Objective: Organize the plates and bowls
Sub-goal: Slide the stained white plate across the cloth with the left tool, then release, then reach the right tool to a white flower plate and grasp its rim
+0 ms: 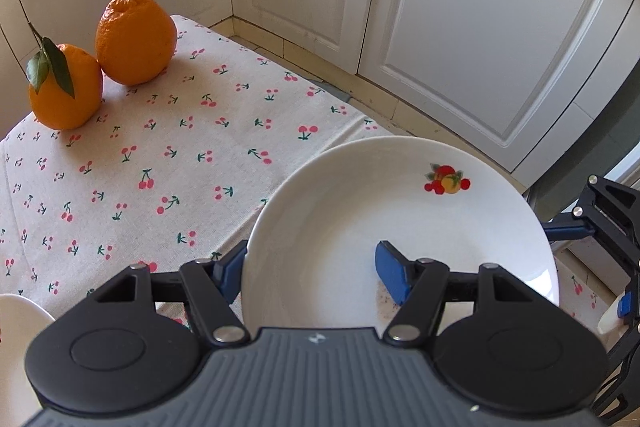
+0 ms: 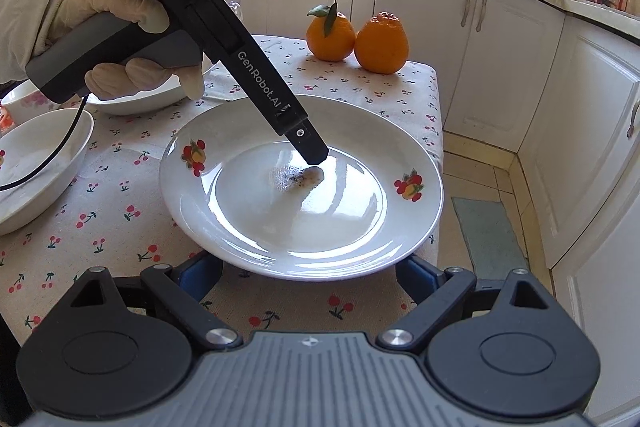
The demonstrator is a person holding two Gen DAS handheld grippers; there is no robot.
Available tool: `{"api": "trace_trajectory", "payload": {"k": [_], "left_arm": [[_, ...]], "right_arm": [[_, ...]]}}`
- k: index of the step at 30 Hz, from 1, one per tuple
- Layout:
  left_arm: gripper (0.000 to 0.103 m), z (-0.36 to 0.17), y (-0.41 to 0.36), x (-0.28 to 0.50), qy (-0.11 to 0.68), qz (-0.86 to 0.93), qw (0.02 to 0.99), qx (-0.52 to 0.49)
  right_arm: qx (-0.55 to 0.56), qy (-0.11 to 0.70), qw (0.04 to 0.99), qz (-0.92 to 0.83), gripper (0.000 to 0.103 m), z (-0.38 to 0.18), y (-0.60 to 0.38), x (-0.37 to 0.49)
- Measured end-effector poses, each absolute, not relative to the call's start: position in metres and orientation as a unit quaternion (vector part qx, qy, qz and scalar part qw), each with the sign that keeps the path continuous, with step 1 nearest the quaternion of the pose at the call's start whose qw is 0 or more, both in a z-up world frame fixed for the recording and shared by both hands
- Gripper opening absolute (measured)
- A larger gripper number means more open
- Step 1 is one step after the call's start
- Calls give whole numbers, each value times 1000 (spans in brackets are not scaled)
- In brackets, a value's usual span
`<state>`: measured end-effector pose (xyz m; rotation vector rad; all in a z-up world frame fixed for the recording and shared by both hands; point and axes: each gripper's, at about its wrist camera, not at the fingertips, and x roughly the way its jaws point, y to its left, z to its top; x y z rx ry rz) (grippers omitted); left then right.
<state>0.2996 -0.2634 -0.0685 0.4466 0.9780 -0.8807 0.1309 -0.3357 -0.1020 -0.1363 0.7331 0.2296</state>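
Cherry-print tablecloth (image 2: 120, 227), white cabinets (image 1: 480, 47) — left gripper (image 1: 316, 273) spread around plate (image 2: 300, 211); right gripper (image 2: 308, 275) spread.

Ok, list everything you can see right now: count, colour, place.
plate: 1, white with fruit prints, right front of table, left gripper on its rim, food smear in the middle
bowls: 3, white, left side of table
oranges: 2, orange, one with leaves, far end of table
tablecloth: 1, cream with cherry print, over table
cabinets: white, behind and right of table
mat: 1, grey-green, on floor to the right
left gripper: black with blue pads, one pad inside plate, one outside
right gripper: black with blue pads, open, at plate's near rim
hand: 1, gloved, holding left gripper's handle
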Motion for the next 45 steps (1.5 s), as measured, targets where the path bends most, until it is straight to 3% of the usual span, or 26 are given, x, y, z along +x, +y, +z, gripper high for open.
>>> {"api": "trace_trajectory", "payload": {"k": [7,11,14,19,22,33,45], "left_arm": [[66,-70,-264,302,453,-402,769,204],[73,-63,-262,296,442,-400,776,205],[80,-52,-258,288,427,-401,784,204],[82,-25,-241,267,402,-395,804,190],[91,-6,-225,249,378,-390,822,174],[95,30,-147,159,320,-367,861,144],[95,-5,-56,68,297,-256,906,161]], "right_arm": [[-74,358,925,104,96,-103,-333,130],[-64,357,926,100,103,-100,-332,128],[-49,358,928,93,103,-95,-331,124],[-27,353,933,67,103,-83,-323,106],[1,334,941,55,103,-72,-317,90],[25,304,950,69,103,-55,-282,53],[33,317,942,108,103,-58,-248,47]]}}
